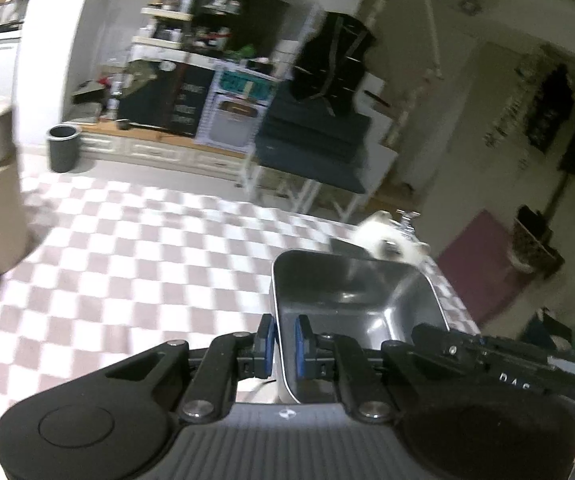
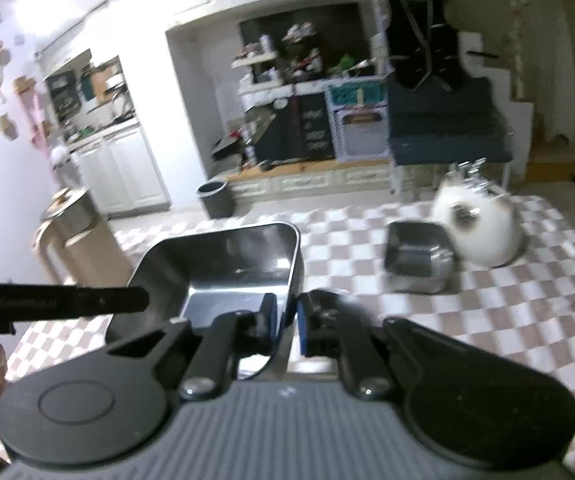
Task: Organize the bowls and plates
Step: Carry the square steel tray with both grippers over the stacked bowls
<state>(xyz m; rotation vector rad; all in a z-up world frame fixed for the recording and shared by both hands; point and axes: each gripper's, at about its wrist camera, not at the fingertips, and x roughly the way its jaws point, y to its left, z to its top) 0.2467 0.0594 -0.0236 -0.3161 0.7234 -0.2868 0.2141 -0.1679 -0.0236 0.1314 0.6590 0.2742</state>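
Steel tray (image 2: 243, 264) rides pinched in both my left claw (image 1: 285, 340) and right claw (image 2: 286, 320); smaller tray (image 2: 417, 262) on desk (image 2: 527, 300) unsorted.

Two wrist cameras, each looking forward and down along its own gripper over the same table.

The left wrist view sits close behind the left gripper (image 1: 284, 344), facing across the pink-and-white checked tablecloth (image 1: 135, 264) toward the cluttered dark shelf alcove (image 1: 203, 52) in the upper middle. The right wrist view rides behind the right gripper (image 2: 286, 326), facing much the same way. Both share the rectangular steel tray (image 1: 351, 292) at frame centre, the grey waste bin (image 2: 216, 199) and the alcove.
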